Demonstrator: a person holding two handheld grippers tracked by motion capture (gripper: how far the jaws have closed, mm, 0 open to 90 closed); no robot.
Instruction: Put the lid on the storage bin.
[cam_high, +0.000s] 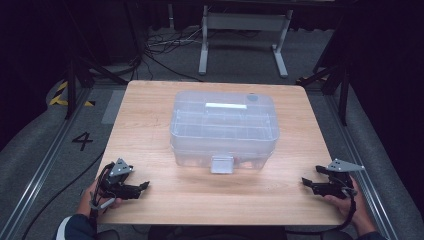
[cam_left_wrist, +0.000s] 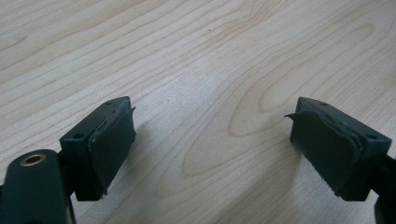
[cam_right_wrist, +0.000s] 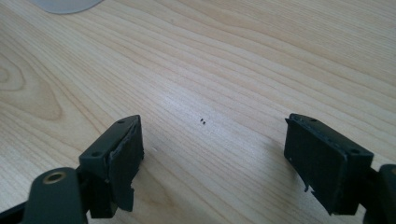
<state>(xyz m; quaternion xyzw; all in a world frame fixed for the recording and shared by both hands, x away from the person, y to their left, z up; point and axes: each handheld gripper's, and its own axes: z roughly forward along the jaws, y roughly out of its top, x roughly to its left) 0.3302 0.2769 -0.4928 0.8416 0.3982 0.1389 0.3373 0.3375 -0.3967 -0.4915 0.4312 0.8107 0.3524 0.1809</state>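
High view: clear plastic box (cam_high: 224, 131), lid latched, sits mid-table (cam_high: 150, 100), well apart from our left gripper (cam_high: 142, 187) and right gripper (cam_high: 306, 183), both jaws apart and empty. We judge it light, rigid, slippery; grip the front latch (cam_high: 221, 164).

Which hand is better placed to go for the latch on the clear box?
Roughly even, slight edge to the left: the left tongs sit a little nearer the latch on the clear box than the right tongs. Both are open, empty.
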